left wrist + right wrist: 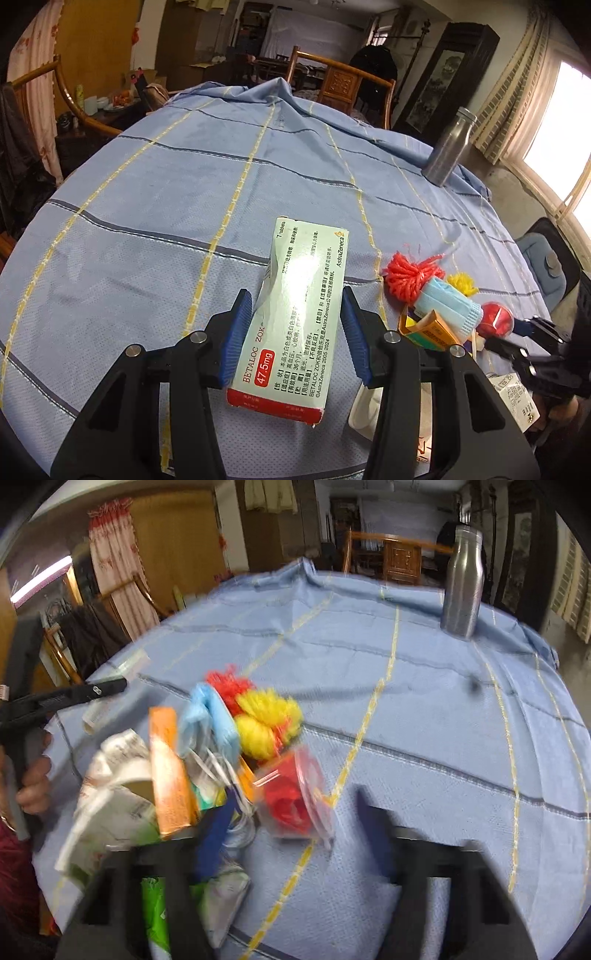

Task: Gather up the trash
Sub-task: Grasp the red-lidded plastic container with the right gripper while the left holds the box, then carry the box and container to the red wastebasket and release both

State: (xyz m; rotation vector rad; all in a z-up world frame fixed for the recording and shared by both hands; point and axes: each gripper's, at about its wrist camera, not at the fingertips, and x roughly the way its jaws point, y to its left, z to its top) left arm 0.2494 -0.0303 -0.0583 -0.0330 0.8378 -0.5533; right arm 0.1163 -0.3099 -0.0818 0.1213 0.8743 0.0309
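Observation:
A pale green Betaloc medicine box (295, 314) with a red end lies flat on the blue cloth. My left gripper (297, 306) is open, its blue pads (238, 332) either side of the box with small gaps. A trash pile lies to its right: red pompom (410, 275), blue face mask (448, 304), orange carton (430, 330), red capsule (495, 319). In the blurred right wrist view my right gripper (295, 808) is open beside the pile: red cup (295, 797), yellow pompom (267, 720), orange carton (170, 771), mask (210, 716), crumpled wrappers (114, 801).
A steel bottle (448, 147) (463, 583) stands upright at the table's far right. The blue striped tablecloth (166, 184) bunches up at the far edge. Wooden chairs (340, 85) stand behind the table. The left gripper's body (55, 698) shows at the right view's left edge.

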